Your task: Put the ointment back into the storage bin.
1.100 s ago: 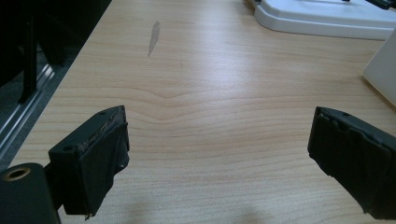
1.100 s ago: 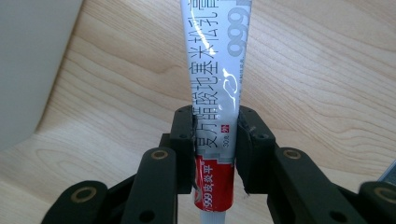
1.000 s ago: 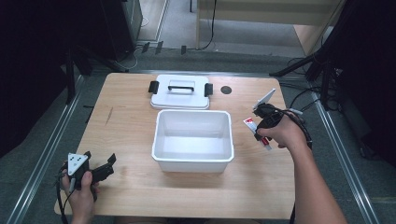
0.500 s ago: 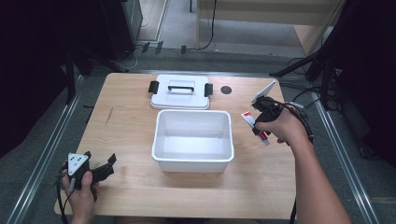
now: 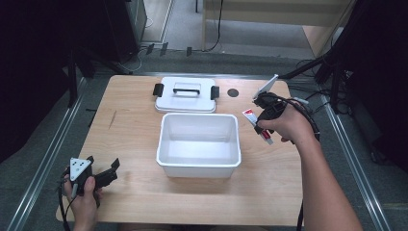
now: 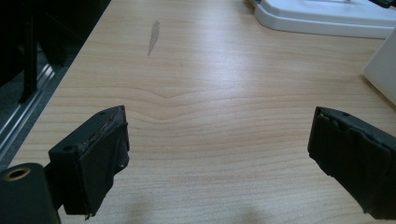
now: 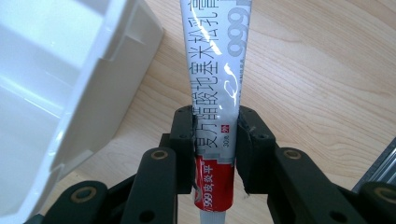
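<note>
The tube (image 7: pixel 215 93) carries "999", a run of Chinese characters and "30" on silver, above a red band; its far end is cut off at the frame's top. The right hand-held gripper (image 7: pixel 215 140) clamps it just beside the white bin (image 5: pixel 198 144) on the worktop (image 5: pixel 130 139). The left hand-held gripper (image 6: pixel 219 158) gapes wide, holding nothing, at the worktop's near left corner. The lid (image 5: pixel 185 94) lies behind the bin.

Left tool (image 5: pixel 107 176) gapes wide (resting low); right tool (image 5: pixel 261 120) clamped
</note>
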A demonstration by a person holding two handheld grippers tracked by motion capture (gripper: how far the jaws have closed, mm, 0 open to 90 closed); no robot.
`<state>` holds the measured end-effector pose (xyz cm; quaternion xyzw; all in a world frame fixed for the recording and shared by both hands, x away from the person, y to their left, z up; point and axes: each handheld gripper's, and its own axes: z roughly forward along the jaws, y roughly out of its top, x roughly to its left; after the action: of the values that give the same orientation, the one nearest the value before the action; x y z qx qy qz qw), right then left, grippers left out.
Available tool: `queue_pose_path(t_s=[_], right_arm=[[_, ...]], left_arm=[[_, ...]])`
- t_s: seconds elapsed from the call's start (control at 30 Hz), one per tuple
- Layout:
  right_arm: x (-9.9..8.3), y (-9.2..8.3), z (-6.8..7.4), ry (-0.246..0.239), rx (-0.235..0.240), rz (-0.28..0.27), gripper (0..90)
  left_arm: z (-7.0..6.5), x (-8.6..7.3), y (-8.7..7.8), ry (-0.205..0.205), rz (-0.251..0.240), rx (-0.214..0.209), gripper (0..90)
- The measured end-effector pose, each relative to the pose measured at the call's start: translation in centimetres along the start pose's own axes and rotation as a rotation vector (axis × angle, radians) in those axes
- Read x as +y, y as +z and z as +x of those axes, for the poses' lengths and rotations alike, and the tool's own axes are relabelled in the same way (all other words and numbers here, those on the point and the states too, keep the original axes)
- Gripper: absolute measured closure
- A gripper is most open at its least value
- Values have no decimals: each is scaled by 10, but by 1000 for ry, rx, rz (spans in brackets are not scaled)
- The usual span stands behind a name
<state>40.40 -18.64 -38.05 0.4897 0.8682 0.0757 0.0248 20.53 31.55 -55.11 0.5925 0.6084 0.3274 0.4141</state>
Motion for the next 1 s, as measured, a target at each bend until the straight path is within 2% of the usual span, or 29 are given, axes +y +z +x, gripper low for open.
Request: queue_pose_path(t_s=[1.0], right_arm=[[25,-27,58,-141,-5,-22,719]], left_arm=[[0,0,1,-1,1,2,58]])
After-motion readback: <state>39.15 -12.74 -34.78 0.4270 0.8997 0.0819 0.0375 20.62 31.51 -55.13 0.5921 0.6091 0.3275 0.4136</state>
